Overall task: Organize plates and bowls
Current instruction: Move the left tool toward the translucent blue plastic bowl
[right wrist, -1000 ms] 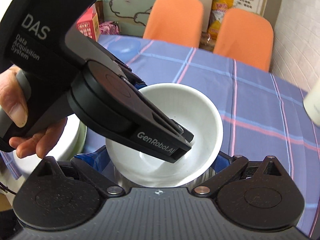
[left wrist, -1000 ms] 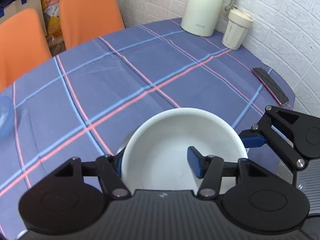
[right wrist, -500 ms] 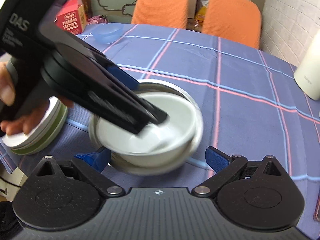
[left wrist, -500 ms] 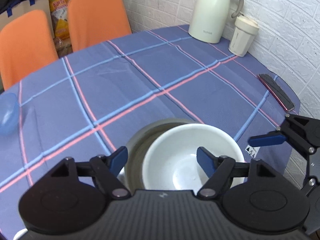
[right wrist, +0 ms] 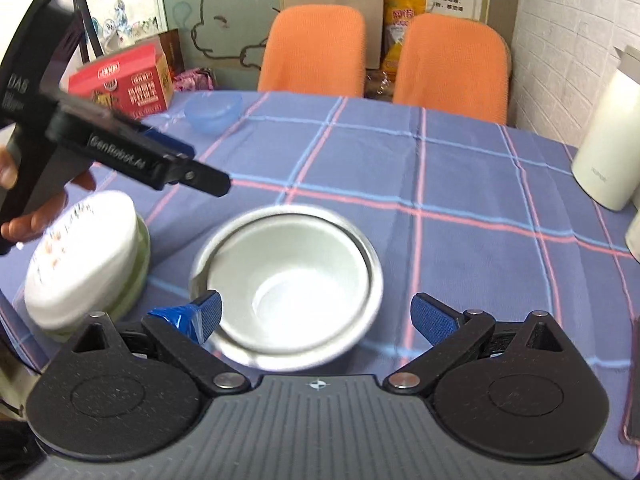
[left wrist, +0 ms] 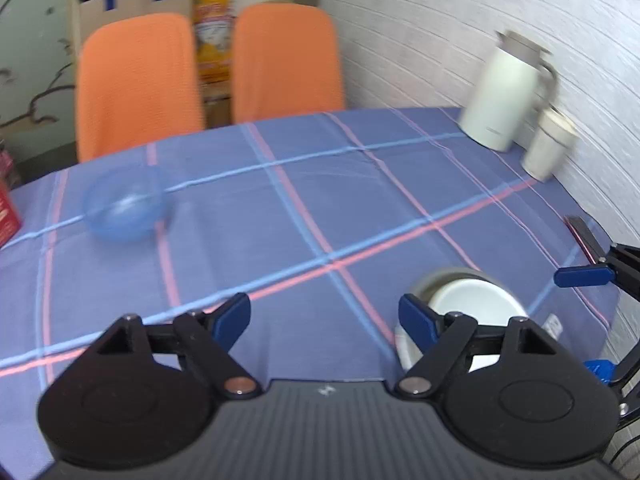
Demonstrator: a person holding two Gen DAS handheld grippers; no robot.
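Note:
A white bowl (right wrist: pixel 288 276) sits nested inside a metal bowl (right wrist: pixel 370 256) on the checked tablecloth, right in front of my open, empty right gripper (right wrist: pixel 316 316). The pair also shows in the left wrist view (left wrist: pixel 472 300), low right. My left gripper (left wrist: pixel 324 320) is open and empty, raised above the cloth and left of the bowls; it shows from the side in the right wrist view (right wrist: pixel 192 172). A clear blue bowl (left wrist: pixel 124 208) stands at the far left of the table. A stack of white plates (right wrist: pixel 80 264) on a green one sits at the left edge.
A cream thermos jug (left wrist: pixel 504 96) and a lidded cup (left wrist: pixel 548 148) stand at the back right by the brick wall. A phone (left wrist: pixel 584 236) lies near the right edge. A red carton (right wrist: pixel 124 80) is at the far left. Two orange chairs (right wrist: pixel 316 52) stand behind the table.
My left gripper let go of the white bowl into the metal bowl, then lifted and swung left. My right gripper pulled back a little from the bowls.

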